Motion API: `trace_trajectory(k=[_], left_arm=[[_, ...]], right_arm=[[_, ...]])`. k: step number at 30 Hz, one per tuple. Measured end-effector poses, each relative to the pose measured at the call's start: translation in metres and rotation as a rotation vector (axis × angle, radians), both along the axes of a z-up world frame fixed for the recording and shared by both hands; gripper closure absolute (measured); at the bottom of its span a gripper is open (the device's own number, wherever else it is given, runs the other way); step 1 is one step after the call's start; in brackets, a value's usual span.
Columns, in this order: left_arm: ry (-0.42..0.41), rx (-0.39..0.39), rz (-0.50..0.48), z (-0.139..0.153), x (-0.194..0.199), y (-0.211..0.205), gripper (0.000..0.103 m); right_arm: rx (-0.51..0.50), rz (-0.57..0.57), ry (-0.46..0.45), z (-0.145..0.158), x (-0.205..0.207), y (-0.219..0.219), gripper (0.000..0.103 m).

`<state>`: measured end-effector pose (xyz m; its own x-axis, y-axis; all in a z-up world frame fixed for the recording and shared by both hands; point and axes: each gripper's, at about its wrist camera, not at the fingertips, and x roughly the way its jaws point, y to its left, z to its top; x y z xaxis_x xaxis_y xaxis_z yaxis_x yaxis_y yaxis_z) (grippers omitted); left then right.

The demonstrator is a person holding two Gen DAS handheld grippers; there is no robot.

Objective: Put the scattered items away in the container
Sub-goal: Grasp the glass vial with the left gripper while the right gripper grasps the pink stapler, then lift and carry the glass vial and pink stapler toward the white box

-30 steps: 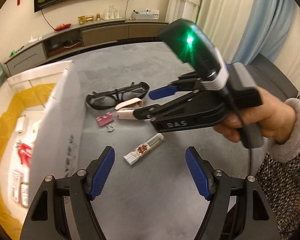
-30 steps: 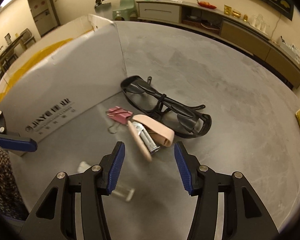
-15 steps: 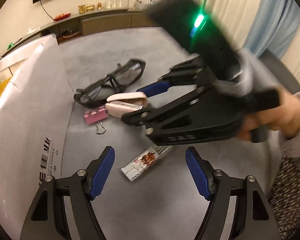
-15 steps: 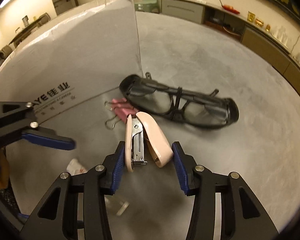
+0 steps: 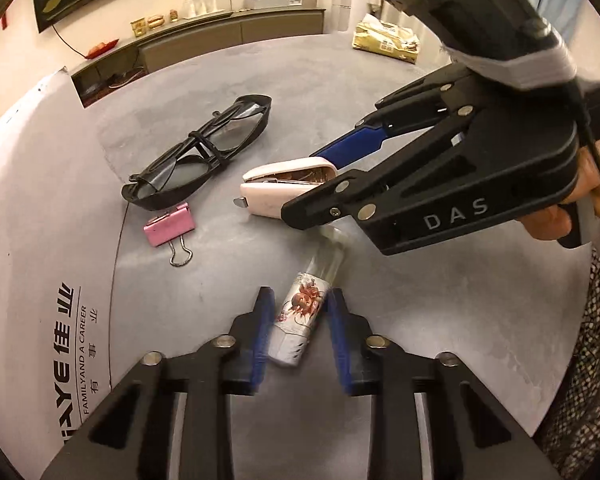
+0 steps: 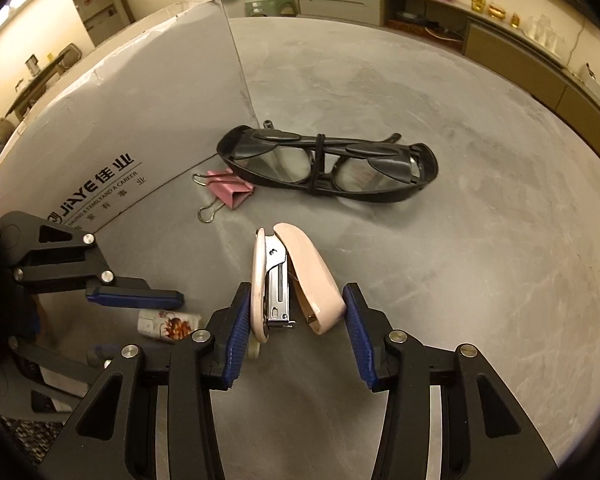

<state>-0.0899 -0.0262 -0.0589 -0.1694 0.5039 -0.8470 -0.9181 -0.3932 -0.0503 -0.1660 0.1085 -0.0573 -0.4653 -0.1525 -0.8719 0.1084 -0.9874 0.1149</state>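
Grey matte table [image 5: 380, 92] with faint swirl marks carries everything. Left tongs [image 5: 298, 330]: blue ribbed pads closed in narrow on a small tube [image 5: 300, 312], white wrapper with a reddish print, clear rounded cap pointing away from the tongs; pads look to touch its sides, though motion blur makes firm contact hard to confirm. The tube lies flat on the table.

Right tongs [image 6: 296, 320]: pads pressed against both flanks of a pale pink stapler [image 6: 296, 276], smooth plastic shell, metal magazine exposed, its two halves splayed in a V toward the tongs. The stapler's nose points away from the tongs, toward the glasses. In the left wrist view the stapler sits ahead of the left tongs, with the right tongs reaching in from the right side.

Beyond the stapler lie black glossy wraparound glasses [image 6: 328, 168], folded, with clear lenses. Just to their left, a pink binder clip [image 6: 230, 192] with wire loop handles, flat on the table, near the box corner.

Left of both tongs stands the container [image 6: 132, 108], a grey-white cardboard box, its smooth printed wall upright with dark lettering. Right of the left tongs, a hand [image 5: 572, 208] grips the right tongs' handle, speckled knit sleeve [image 5: 588, 360] below it.
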Motion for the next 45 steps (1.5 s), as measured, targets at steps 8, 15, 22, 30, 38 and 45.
trace_trajectory(k=[8, 15, 22, 30, 38, 45], left_arm=[[-0.002, -0.016, 0.028, 0.005, -0.004, -0.004, 0.083], [0.023, -0.007, 0.040, 0.017, -0.001, -0.013, 0.083], [0.049, 0.015, 0.068, 0.034, -0.001, -0.023, 0.083], [0.077, 0.061, 0.094, 0.060, 0.003, -0.036, 0.083], [0.105, 0.105, 0.115, 0.084, 0.007, -0.052, 0.083], [0.124, 0.141, 0.133, 0.101, 0.010, -0.067, 0.083]], right_arm=[[-0.022, -0.013, 0.027, 0.008, 0.013, 0.000, 0.058], [-0.047, -0.036, 0.051, 0.015, 0.028, 0.001, 0.059], [-0.055, -0.045, 0.083, 0.028, 0.040, -0.005, 0.059], [-0.058, -0.044, 0.121, 0.044, 0.050, -0.013, 0.059], [-0.052, -0.048, 0.165, 0.061, 0.058, -0.025, 0.059], [-0.037, -0.033, 0.197, 0.078, 0.065, -0.040, 0.059]])
